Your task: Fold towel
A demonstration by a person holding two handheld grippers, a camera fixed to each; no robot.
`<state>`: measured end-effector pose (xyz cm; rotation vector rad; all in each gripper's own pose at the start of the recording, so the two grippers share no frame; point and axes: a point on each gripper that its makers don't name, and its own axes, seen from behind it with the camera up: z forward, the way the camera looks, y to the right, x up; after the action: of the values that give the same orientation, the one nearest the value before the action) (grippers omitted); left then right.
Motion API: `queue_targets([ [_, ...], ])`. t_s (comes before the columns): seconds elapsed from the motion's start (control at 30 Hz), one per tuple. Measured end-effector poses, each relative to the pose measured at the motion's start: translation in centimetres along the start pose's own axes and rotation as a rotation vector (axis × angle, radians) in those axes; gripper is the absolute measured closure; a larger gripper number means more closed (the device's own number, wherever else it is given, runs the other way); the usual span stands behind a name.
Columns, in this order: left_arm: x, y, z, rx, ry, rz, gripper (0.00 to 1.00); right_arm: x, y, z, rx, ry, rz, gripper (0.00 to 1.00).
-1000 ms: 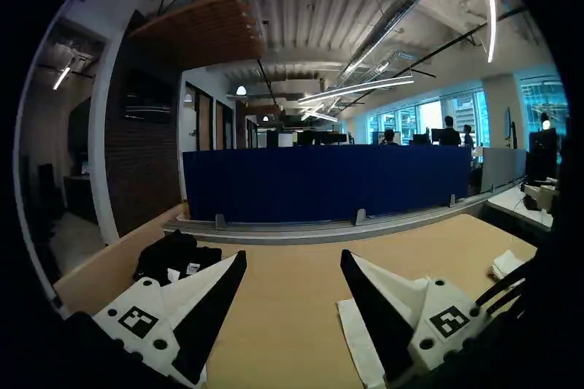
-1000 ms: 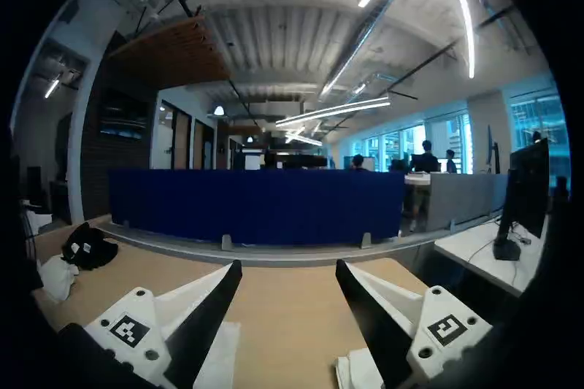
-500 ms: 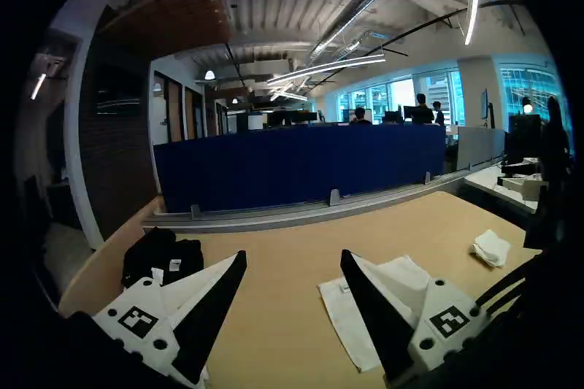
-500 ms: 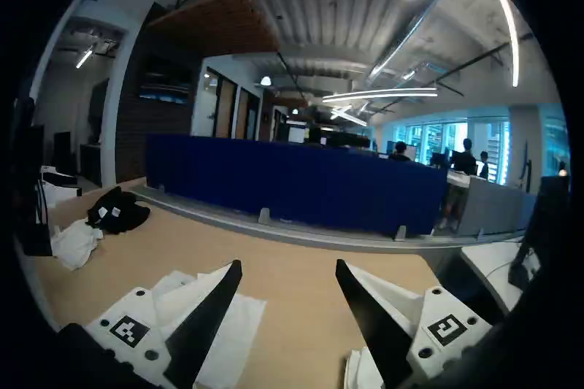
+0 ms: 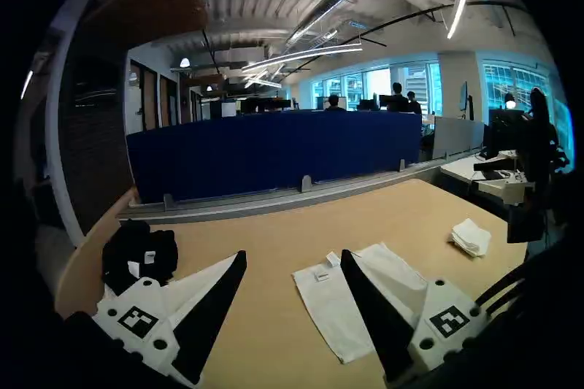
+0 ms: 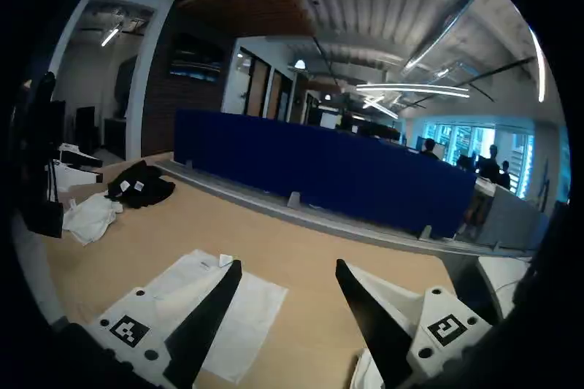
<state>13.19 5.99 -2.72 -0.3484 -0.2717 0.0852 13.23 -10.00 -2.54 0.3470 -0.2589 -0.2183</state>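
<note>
Tilted down and swung round since a second earlier. Far more of the light wooden tabletop (image 5: 277, 232) brought into both views, and the flat white rectangular cloth towel (image 5: 325, 305) seen nearly whole instead of as a corner.

Held the left gripper (image 5: 292, 253) wide open above the table, gripping nothing, its right finger crossing in front of the towel at about 5 o'clock in the left gripper view. Held the right gripper (image 6: 287, 263) just as wide and just as empty, with the same towel (image 6: 252, 312) at about 7 o'clock in the right gripper view, partly behind its left finger.

Judged the fold not yet begun: spread flat in a single layer, no edge lifted, no corner pinched, so everything left to do.

Noted a black bundle of fabric (image 5: 139, 254) at 8 o'clock in the left gripper view, a small folded white cloth (image 5: 469, 236) at 3 o'clock there, and a crumpled white rag (image 6: 91, 217) at 9 o'clock in the right gripper view — all well apart from the towel. Found nothing lying between the fingers and the towel's edges.
</note>
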Motion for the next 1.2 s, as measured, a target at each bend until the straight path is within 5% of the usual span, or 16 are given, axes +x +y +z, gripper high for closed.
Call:
queue_targets([
  [0.57,-6.6,2.9,1.6,-0.074,-0.123,0.010,0.04,-6.4,-1.5,1.5,0.044,-0.107,0.021,0.00],
  [1.2,-17.5,6.4,3.1,-0.155,-0.331,0.043,0.04,-16.3,-3.7,2.5,0.111,-0.262,0.018,0.00],
])
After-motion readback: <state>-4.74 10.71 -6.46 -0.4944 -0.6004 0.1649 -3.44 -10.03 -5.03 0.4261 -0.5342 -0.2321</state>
